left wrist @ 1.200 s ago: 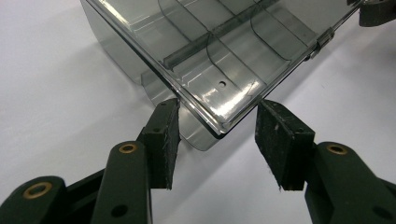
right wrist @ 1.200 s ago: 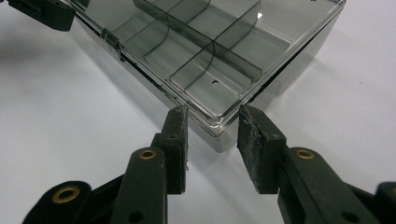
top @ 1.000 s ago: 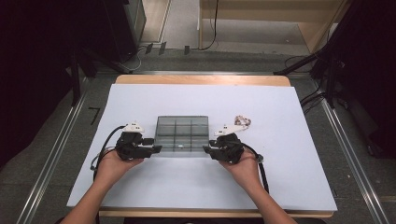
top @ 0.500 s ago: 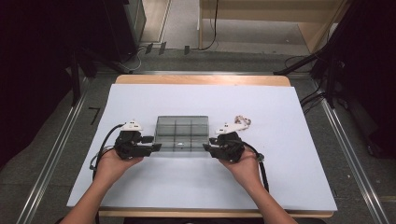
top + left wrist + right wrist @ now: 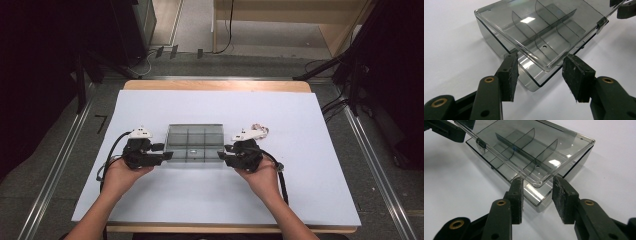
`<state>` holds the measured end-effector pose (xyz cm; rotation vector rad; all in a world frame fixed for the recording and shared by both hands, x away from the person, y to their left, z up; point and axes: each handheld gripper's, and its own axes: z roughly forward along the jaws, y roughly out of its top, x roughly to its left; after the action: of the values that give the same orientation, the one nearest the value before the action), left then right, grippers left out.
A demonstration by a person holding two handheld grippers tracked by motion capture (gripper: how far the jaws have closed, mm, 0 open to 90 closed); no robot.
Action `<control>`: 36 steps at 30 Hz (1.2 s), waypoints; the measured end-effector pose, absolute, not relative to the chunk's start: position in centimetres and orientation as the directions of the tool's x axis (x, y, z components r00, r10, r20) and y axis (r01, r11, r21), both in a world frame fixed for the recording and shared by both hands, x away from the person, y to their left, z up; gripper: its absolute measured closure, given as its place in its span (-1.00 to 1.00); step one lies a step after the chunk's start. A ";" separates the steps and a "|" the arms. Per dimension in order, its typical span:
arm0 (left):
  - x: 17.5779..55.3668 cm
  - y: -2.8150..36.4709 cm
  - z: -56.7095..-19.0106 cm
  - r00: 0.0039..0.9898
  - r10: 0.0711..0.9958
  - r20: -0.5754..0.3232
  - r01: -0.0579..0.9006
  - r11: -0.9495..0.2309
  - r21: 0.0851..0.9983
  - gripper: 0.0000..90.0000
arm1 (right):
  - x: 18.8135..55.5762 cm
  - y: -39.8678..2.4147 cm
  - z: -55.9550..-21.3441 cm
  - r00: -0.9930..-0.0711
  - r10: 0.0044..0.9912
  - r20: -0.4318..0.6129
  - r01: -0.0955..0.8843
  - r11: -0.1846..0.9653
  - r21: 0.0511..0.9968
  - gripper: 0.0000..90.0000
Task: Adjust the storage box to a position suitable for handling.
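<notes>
1. Now the clear smoky box (image 5: 194,143) lies mid-table, its long axis running left to right, lid slightly lifted, dividers visible inside.
2. Left gripper (image 5: 540,75) has just been opening, jaws apart around a near corner.
3. Right gripper (image 5: 537,195) stands apart around the other near corner.

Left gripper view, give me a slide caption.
Open left gripper astride the near corner of a clear divided box, lid slightly raised.

- A clear, smoke-grey plastic organiser box (image 5: 194,142) lies flat on the white sheet, near the middle of the desk (image 5: 310,130).
- Thin dividers (image 5: 537,37) split its inside into compartments.
- Its transparent lid (image 5: 544,145) sits slightly raised, its near corners lifted off the base.
- A small clasp (image 5: 602,23) shows on the lid's near edge.
</notes>
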<state>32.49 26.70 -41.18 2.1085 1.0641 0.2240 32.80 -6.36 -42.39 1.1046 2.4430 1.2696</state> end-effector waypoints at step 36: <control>34.0 26.8 -39.2 0.640 0.748 -0.175 0.611 -0.357 0.706 -0.01 | 34.0 -6.2 -40.3 -0.714 0.685 0.144 0.497 0.351 0.793 0.28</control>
<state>34.03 26.83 -39.18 2.0853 1.0565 0.2256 33.95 -6.21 -40.26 1.0676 2.3991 1.2926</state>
